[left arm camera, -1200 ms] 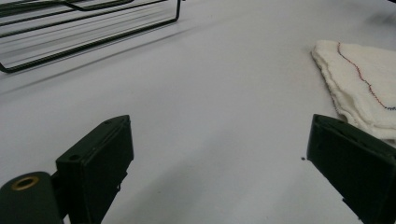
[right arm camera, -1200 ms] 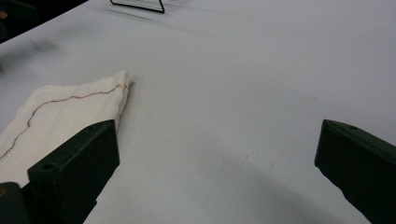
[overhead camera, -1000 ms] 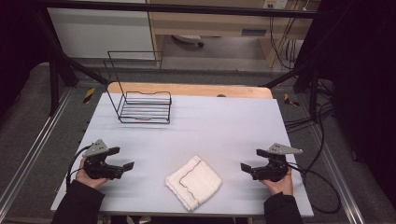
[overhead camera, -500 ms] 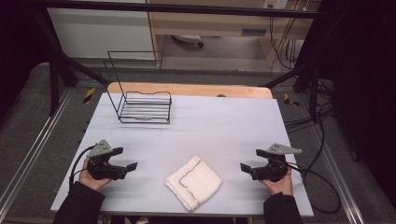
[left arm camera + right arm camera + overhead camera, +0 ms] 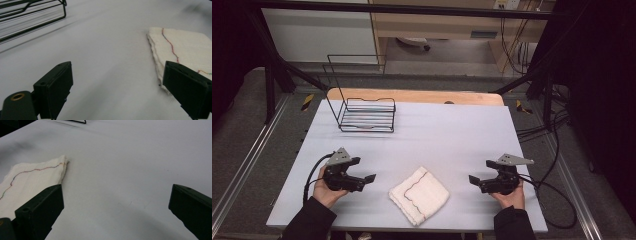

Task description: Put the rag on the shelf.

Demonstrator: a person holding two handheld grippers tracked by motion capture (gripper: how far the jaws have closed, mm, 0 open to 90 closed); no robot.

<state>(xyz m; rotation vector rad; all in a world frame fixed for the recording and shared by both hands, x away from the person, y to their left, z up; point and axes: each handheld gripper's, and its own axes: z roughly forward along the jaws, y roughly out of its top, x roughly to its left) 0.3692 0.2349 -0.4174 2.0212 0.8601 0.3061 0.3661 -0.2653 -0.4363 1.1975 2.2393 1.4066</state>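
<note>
Between open grippers, folded cloth

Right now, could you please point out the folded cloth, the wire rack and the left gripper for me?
folded cloth (image 5: 419, 195), high view, middle of its top layer.
wire rack (image 5: 367, 115), high view, its flat base.
left gripper (image 5: 368, 178), high view, between its jaw tips.

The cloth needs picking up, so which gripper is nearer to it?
Left. The left gripper sits just off the cloth's left edge, jaws open; the right gripper is farther off to its right, also open.
</note>
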